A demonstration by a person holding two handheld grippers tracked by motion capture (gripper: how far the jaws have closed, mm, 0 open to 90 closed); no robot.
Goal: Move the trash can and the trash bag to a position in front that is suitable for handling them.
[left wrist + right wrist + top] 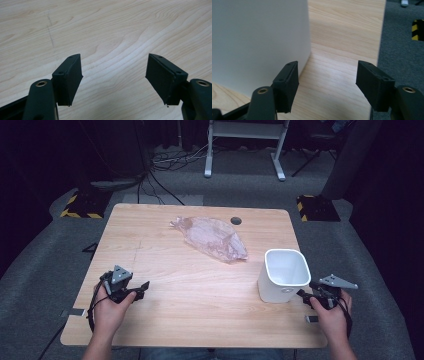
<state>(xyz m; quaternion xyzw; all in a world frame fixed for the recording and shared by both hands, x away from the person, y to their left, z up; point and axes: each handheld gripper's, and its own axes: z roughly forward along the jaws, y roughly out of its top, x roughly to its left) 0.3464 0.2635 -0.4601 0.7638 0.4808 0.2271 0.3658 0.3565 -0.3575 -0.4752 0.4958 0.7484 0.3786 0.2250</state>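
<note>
A light wooden table (165,285) with rounded corners stands on grey carpet. A crumpled, pinkish translucent plastic bag (212,238) lies toward its far middle, near a small dark round hole (236,220) in the tabletop. A white, square-mouthed plastic bin (283,275) stands upright near the right edge.

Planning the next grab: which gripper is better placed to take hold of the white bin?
Right. The right gripper sits open beside the white bin; the left gripper is across the table.
</note>
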